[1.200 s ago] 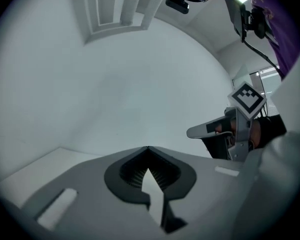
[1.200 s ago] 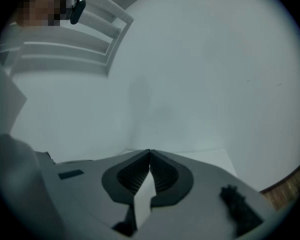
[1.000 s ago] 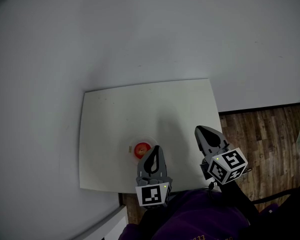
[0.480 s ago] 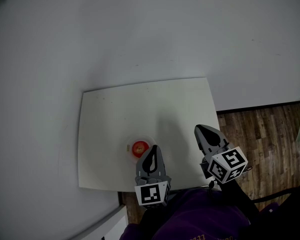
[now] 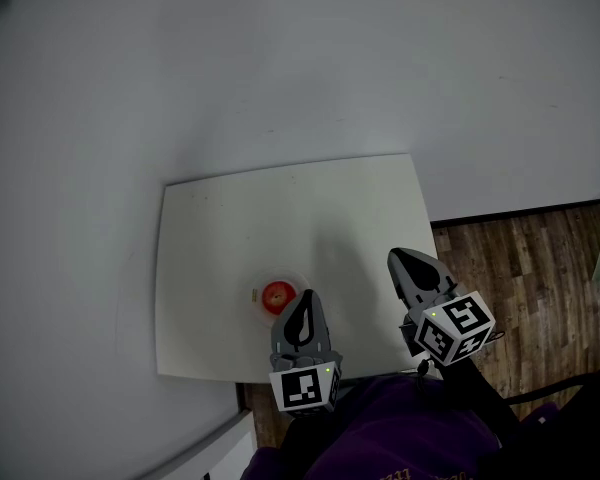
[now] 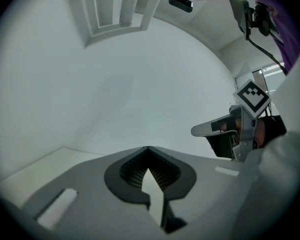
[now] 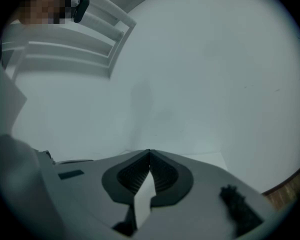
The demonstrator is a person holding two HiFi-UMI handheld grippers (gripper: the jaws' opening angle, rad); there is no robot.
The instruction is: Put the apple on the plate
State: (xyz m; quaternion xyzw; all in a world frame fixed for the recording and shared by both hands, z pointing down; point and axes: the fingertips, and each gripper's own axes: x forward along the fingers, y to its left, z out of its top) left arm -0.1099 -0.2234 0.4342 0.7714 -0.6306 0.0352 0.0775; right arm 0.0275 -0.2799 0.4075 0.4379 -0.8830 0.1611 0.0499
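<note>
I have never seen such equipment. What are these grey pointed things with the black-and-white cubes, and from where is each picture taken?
They are two hand-held grippers; a person carries one in each hand. The head view looks down from the person's head at a white table. The other two pictures come from cameras on the grippers, looking along their jaws. The left gripper and the right gripper are shut and empty. A red apple lies on a pale plate.

Apple (image 5: 278, 295) on plate (image 5: 298, 279), table's (image 5: 310, 208) near left, left gripper (image 5: 305, 298) just beside
</note>
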